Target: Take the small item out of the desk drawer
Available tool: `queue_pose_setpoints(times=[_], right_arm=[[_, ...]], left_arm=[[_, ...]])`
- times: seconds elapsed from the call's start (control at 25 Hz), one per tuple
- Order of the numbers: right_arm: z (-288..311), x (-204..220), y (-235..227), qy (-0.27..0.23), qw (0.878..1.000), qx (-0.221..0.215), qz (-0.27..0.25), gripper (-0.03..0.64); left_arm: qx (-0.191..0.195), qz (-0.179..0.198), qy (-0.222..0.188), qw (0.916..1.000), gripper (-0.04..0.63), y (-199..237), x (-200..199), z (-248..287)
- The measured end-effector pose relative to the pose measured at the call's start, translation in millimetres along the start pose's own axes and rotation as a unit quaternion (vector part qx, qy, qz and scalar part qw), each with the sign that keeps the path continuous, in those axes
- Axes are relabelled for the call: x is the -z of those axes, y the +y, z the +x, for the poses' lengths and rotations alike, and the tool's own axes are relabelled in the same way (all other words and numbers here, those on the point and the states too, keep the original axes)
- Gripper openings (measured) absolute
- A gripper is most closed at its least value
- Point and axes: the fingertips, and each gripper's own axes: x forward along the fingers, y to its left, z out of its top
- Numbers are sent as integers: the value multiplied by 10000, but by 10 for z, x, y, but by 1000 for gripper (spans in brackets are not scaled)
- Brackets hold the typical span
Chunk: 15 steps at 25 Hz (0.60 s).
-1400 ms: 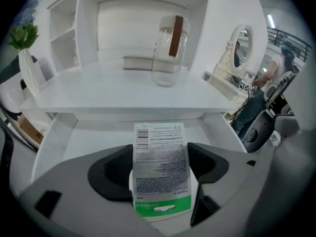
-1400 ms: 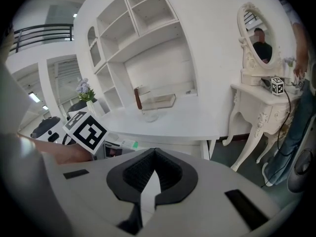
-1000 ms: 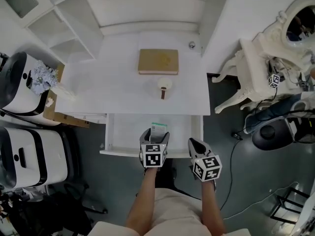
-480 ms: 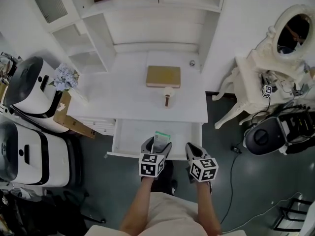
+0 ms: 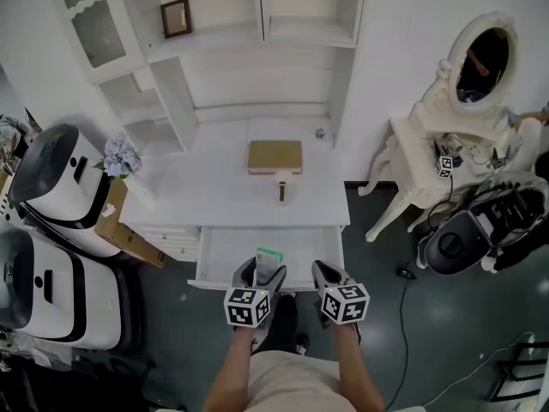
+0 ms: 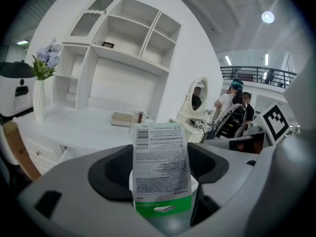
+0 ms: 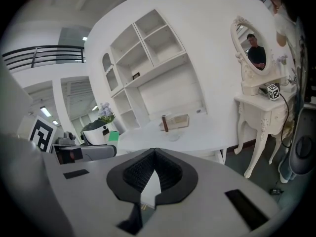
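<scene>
Grips a small white packet (image 6: 161, 167) with a green band in the left gripper (image 5: 258, 273), squeezed flat between both pads and standing upright, printed label toward the camera. Holds it above the front edge of the open drawer (image 5: 221, 254), seemingly clear of the drawer floor, judging by the head view. Has the right gripper (image 7: 152, 176) pinched closed on nothing, with tips together, hanging just beside the left one in front of the drawer.

Looks like the lifting-out step, all but finished, with the packet in hand and the drawer open under the white bench (image 5: 206, 197). Calls next, most likely, for carrying the packet away from the drawer and setting it down somewhere, perhaps on the bench near the tan book (image 5: 275, 156); no telling from here which spot. Needs a steady squeeze meanwhile, against slipping of such thin, glossy-looking packaging. Leaves the free right gripper well placed for pushing the drawer shut, if wanted.
</scene>
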Motion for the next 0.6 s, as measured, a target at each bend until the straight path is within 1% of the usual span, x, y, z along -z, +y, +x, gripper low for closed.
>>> queue_pose_setpoints(times=[0.24, 0.4, 0.6], right_arm=[[-149, -15, 62, -56, 9996, 84, -246, 25], [-253, 27, 61, -83, 9995, 170, -263, 25], [-297, 29, 50, -121, 9993, 160, -305, 25]], left_arm=[[63, -47, -279, 9996, 358, -50, -97, -113], [159, 8, -272, 9995, 357, -132, -59, -183], [73, 259, -182, 9995, 357, -184, -4, -215]])
